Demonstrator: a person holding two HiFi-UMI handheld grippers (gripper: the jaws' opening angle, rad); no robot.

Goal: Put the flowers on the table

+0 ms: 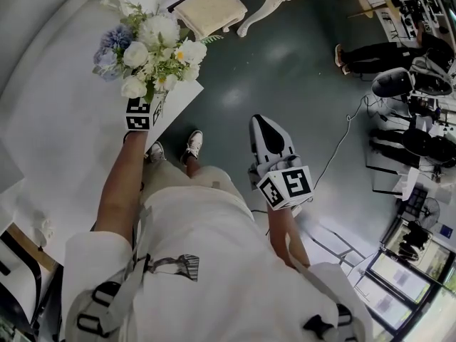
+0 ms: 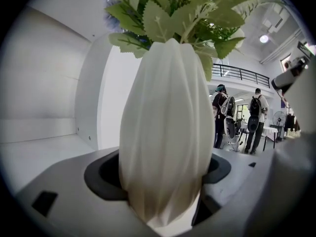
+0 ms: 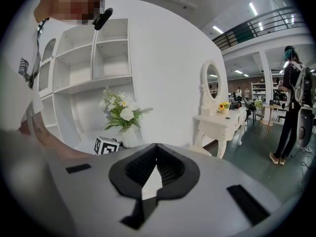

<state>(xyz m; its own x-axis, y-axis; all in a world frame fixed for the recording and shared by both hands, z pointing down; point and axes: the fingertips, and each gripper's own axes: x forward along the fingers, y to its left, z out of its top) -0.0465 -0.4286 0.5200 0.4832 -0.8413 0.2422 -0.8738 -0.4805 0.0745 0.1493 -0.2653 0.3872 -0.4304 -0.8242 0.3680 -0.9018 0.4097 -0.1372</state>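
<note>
A bouquet of white, blue and yellow flowers [image 1: 149,48] stands in a white ribbed vase [image 2: 168,132]. My left gripper [image 1: 146,100] is shut on the vase's body and holds it upright over the edge of the white table [image 1: 57,120] at the left of the head view. Green leaves [image 2: 173,14] spread above the vase's mouth in the left gripper view. Whether the vase's foot touches the table is hidden. My right gripper [image 1: 262,123] hangs over the dark floor, shut with nothing in it. In the right gripper view, the right gripper [image 3: 154,148] faces the flowers [image 3: 121,113] from a distance.
A cream-cushioned stool [image 1: 210,9] and a white dressing table [image 3: 219,120] with a mirror stand beyond the table's corner. White shelves [image 3: 94,58] line the wall. A person [image 1: 377,52] stands at the far right among stands, cables and monitors [image 1: 399,276].
</note>
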